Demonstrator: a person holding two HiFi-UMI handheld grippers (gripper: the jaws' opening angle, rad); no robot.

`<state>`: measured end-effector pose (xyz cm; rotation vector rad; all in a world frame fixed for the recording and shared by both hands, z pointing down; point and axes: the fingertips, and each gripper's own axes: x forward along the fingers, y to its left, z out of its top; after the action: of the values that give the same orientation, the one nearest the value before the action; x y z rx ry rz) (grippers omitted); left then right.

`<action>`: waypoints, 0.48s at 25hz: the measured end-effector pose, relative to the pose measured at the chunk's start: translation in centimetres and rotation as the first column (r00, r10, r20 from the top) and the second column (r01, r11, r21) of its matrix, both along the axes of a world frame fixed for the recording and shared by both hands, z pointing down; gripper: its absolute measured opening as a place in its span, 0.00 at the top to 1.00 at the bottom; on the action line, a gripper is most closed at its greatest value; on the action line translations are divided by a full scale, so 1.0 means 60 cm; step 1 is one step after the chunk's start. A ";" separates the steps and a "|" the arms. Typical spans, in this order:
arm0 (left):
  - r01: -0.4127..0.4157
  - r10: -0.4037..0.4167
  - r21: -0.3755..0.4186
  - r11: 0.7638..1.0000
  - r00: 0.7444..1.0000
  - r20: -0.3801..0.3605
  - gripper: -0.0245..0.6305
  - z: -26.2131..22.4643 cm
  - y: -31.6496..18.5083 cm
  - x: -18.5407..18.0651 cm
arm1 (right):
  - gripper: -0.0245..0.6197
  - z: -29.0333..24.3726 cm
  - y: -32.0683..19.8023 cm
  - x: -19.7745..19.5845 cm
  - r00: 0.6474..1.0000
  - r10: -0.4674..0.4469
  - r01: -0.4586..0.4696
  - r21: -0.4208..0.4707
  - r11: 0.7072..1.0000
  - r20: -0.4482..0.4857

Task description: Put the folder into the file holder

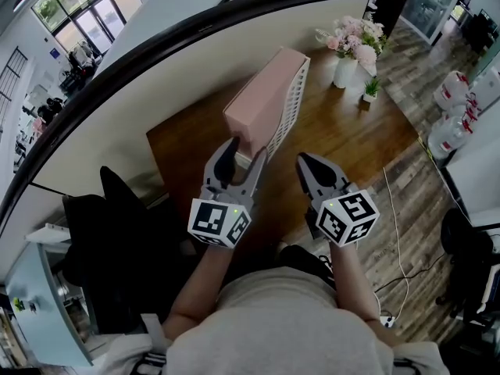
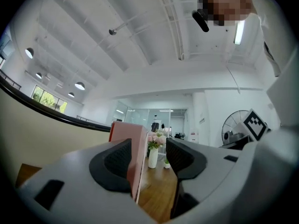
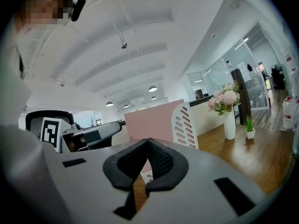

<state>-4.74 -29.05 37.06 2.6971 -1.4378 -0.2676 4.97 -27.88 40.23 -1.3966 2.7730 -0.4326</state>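
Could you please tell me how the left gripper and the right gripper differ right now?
The left gripper has jaws apart around the pink folder; the right gripper has jaws together, empty. The left gripper is at the folder's near edge; the right gripper hangs clear of it. Both point toward the white file holder.

From the head we look steeply down over the person's shoulders onto the desk [image 1: 344,135]. The left gripper [image 1: 244,151] and right gripper [image 1: 305,162] are close below us, the pink folder [image 1: 262,100] and white file holder [image 1: 294,100] just beyond.

Riding the left gripper, we sit low and face along its jaws: the folder [image 2: 127,136] is edge-on and very near, the flowers [image 2: 156,140] farther off. Riding the right gripper, we sit equally low and face the file holder [image 3: 184,125] side-on.

All three views share folder, flowers and desk. Each gripper view catches the other's marker cube [image 2: 254,122] [image 3: 50,129] at its edge.
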 end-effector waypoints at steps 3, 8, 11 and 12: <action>-0.025 0.025 -0.003 1.000 1.000 0.016 0.68 0.004 0.010 0.011 | 0.95 0.001 0.006 0.002 1.000 -0.005 0.005 0.002 1.000 -0.007; -0.053 0.054 -0.021 0.998 0.998 0.030 0.77 0.013 0.013 0.030 | 0.95 0.005 0.008 0.000 1.000 -0.017 0.017 0.000 1.000 -0.008; -0.067 0.068 -0.032 0.997 0.997 0.035 0.83 0.020 0.016 0.038 | 0.95 0.010 0.011 -0.001 1.000 -0.024 0.024 -0.004 1.000 -0.014; -0.070 0.071 -0.037 0.997 0.997 0.038 0.86 0.022 0.017 0.041 | 0.95 0.011 0.012 -0.001 1.000 -0.025 0.025 -0.005 1.000 -0.016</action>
<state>-2.29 -28.02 38.40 2.7324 -1.3405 -0.1845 4.93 -27.18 40.92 -1.3738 2.8069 -0.4305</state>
